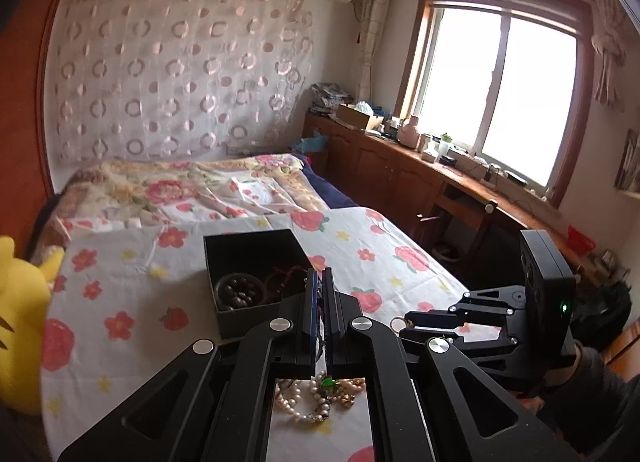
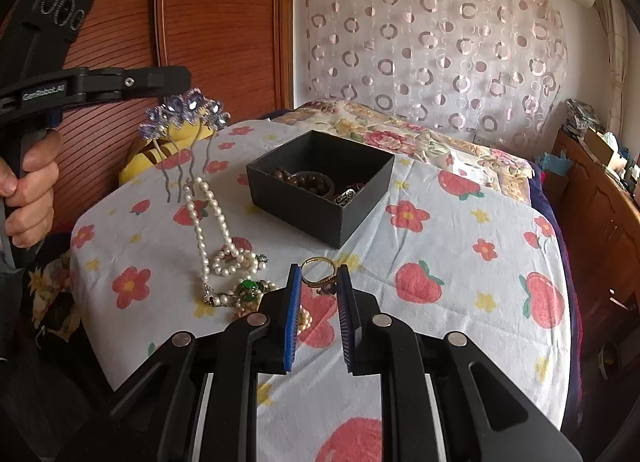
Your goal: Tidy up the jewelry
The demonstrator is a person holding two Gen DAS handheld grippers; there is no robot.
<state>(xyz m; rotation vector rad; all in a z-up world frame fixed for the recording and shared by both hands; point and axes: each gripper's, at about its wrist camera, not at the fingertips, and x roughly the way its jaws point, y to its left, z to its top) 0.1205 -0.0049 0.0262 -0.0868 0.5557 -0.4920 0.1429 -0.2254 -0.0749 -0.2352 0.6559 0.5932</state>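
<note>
Jewelry was in 3 places: a purple hair comb (image 2: pixel 185 111) hung from the nearly closed left gripper (image 2: pixel 176 79), raised above the bed; a gold ring (image 2: pixel 319 270) stood between the right gripper's (image 2: pixel 319 282) partly open pads, whether it was touched I cannot tell; pearls (image 2: pixel 218 238) lay left of that tool. Ahead sat the black box (image 2: pixel 320 185), open on top, with free flowered sheet (image 2: pixel 460 262) around it.
</note>
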